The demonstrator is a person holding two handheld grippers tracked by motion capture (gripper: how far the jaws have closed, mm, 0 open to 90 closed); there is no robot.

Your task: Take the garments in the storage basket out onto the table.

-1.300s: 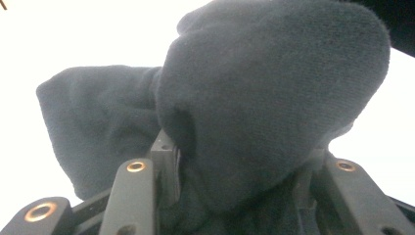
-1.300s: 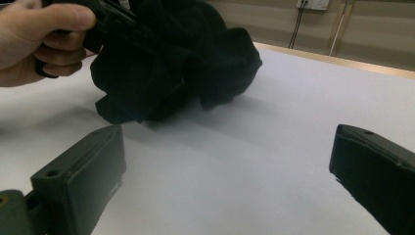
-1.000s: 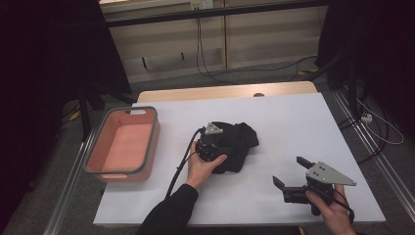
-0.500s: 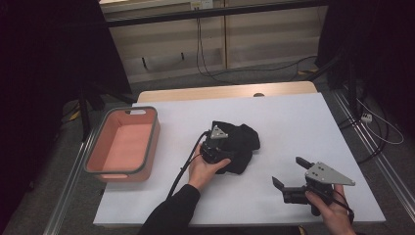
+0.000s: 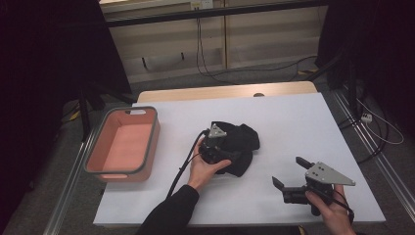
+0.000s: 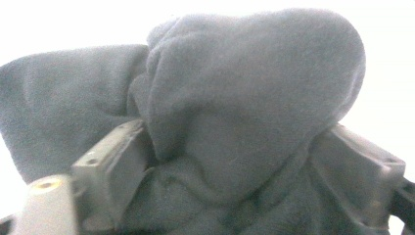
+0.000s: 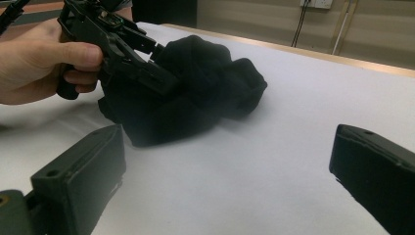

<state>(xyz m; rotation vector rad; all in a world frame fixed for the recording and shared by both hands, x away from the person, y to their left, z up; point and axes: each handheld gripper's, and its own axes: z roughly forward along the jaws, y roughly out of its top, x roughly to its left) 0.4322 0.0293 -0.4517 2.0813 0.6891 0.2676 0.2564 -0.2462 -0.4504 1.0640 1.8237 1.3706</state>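
Releasing crumpled black fleece cloth [image 5: 240,147]: my left gripper [image 6: 235,161] jaws just opening, cloth between; right gripper [image 5: 289,172] wide, empty; salmon plastic bin [image 5: 98,152] left of cloth unfilled.

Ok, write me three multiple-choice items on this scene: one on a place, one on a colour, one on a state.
1. Relative to the bin, where does the black cloth lie?
A) inside it
B) to its right, on the white table
C) under it

2. What colour is the bin's inside?
A) pink
B) green
C) blue

3. How do the right tongs stand?
A) shut on the cloth
B) shut on nothing
C) open, nothing between

Key: 1 B, the cloth sits mid-table, apart from the bin. 2 A, its walls and floor are pink. 3 C, the right gripper view has bare table between the spread jaws.
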